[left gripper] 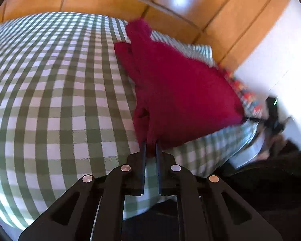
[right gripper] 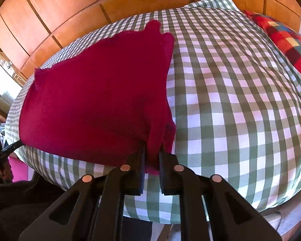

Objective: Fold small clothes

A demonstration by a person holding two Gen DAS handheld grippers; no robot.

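Both tools grip the near edge of a crimson knit garment (right gripper: 94,92): the left gripper (left gripper: 150,146) is clenched on one bunched near corner, the right gripper (right gripper: 152,152) pinches the other. The garment lies stretched ahead of the fingers on the green-and-white gingham bedcover (right gripper: 240,104), so this looks like the start of a fold. Next, I judge, both corners must lift together and travel forward, kept level so the soft, fuzzy cloth doesn't sag or twist. A bright patchwork cushion (right gripper: 285,40) sits far right of the right tool; wooden panelling (right gripper: 70,12) lies beyond.
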